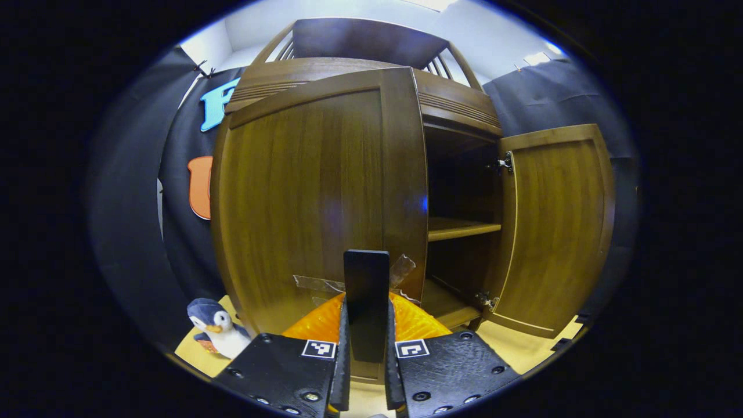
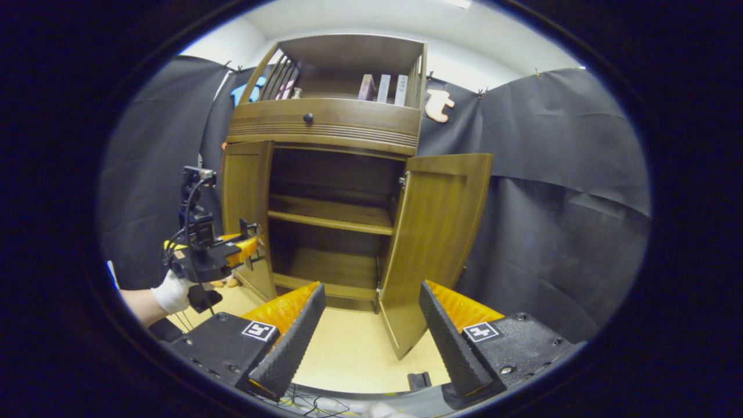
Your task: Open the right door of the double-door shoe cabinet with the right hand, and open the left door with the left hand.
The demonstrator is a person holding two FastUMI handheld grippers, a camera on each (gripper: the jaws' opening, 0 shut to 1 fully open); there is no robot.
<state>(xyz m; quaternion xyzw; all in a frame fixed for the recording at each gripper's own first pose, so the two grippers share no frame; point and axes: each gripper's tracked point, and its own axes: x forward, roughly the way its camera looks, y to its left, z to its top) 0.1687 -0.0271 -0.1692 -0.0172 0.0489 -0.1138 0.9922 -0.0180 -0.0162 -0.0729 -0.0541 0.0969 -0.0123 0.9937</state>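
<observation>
The brown wooden shoe cabinet stands against the booth wall with both doors swung out. In the left gripper view the left door is close in front, and a flat black handle taped to its edge sits between the fingers of my left gripper, which is shut on it. The right door hangs wide open beyond. In the right gripper view my right gripper is open and holds nothing, a little short of the right door. A gloved hand holds the left gripper at the left door.
Bare shelves show inside the cabinet. A drawer with a dark knob sits above the doors, and books stand on the top rack. A penguin plush lies on the pale floor left of the cabinet.
</observation>
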